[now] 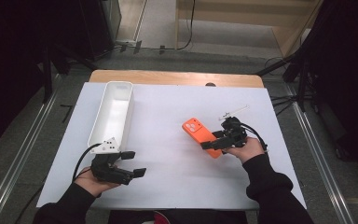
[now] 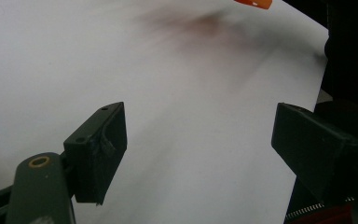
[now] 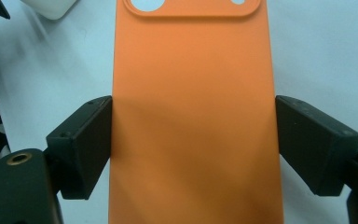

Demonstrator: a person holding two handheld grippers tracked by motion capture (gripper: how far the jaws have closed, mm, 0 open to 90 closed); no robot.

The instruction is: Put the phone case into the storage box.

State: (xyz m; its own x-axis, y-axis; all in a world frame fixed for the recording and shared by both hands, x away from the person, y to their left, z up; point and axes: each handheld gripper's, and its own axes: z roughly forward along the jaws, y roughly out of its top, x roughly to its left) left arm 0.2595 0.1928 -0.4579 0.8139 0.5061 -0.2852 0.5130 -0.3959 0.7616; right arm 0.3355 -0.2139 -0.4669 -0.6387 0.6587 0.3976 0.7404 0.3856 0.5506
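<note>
Phone case (image 3: pixel 193 116), orange, lay back-up on the white sheet (image 1: pixel 177 154) right of centre, its camera cut-out toward the far left, well apart from the white bin (image 1: pixel 114 112) along the sheet's left side.

Biggest risk, as I judged it, lay in the grip. The right gripper (image 1: pixel 213 143) had the case across its width near the near end, one jaw at each long edge, pressing or very nearly so. A soft, empty shell held edge to edge could bow or pop out if squeezed harder. Held so close to one end, the long far part could sag or swing once lifted.

Next came the bin: it was narrow with tall walls, so a case carried crosswise or tilted might catch the rim or tip the light bin.

Smaller still, the left gripper (image 1: pixel 133 164) sat at the near left beside the bin's near end, jaws wide and holding nothing. If it stayed there it could crowd the approach.

A thin stick-like thing (image 1: pixel 235 112) lay just beyond the right hand (image 1: pixel 248 148); a careless sweep might knock it.

No brand, label or writing could be read on the case, the bin or either gripper.
</note>
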